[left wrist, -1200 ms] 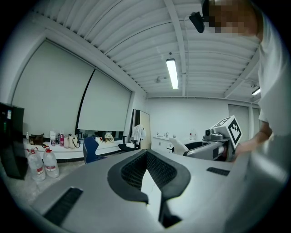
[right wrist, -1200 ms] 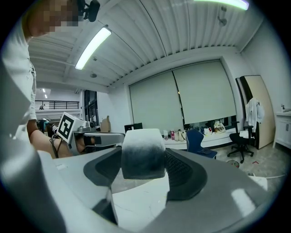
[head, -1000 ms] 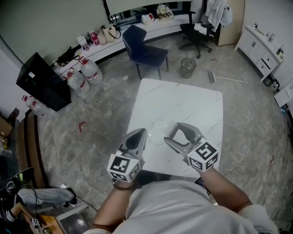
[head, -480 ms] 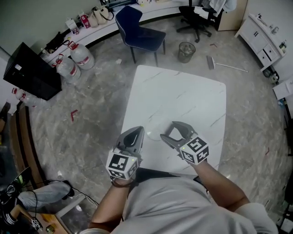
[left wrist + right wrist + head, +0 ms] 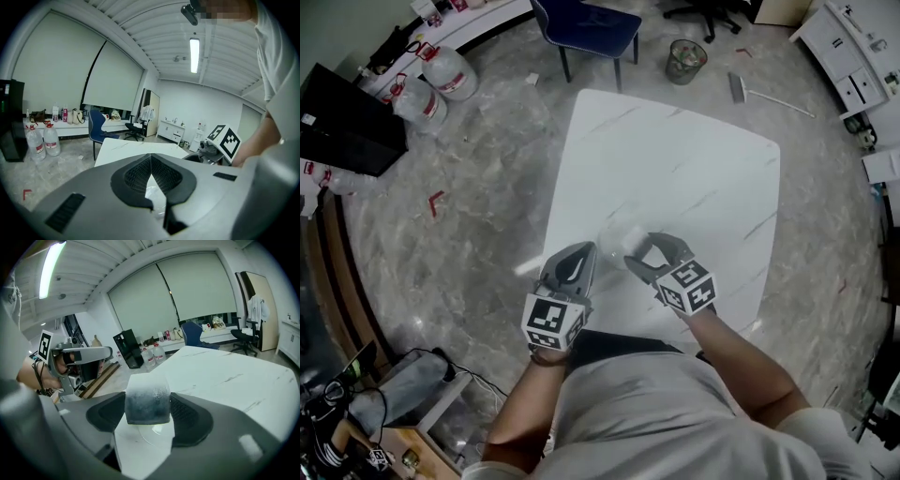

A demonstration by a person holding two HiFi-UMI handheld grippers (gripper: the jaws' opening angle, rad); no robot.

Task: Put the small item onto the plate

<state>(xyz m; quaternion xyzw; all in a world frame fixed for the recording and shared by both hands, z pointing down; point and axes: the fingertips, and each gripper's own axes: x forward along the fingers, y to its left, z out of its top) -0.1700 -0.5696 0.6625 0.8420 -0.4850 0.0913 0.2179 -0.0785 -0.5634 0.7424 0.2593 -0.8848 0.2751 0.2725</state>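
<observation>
Grey on the face turned to the camera and white towards the jaw tips, the small block (image 5: 147,401) is seen upright in the right gripper view, a little taller than it is wide; its true long axis cannot be judged from this one angle. It is clamped between the two dark pads of the right gripper (image 5: 651,253), one pad pressed to each of its sides. The right forearm is stretched forward from the body over the near edge of the white marble table (image 5: 675,159), with the gripper angled forward and to the left and its marker cube turned upward. The left gripper (image 5: 572,270) is held just beside it, pointed forward, its jaws brought together at the tips with nothing between them. A clear plate (image 5: 145,441) is seen on the table directly below the held block, its curved rim showing under the block's lower edge; whether block and plate touch cannot be told. In the left gripper view the same plate is glimpsed through the narrow gap under the closed tips.
</observation>
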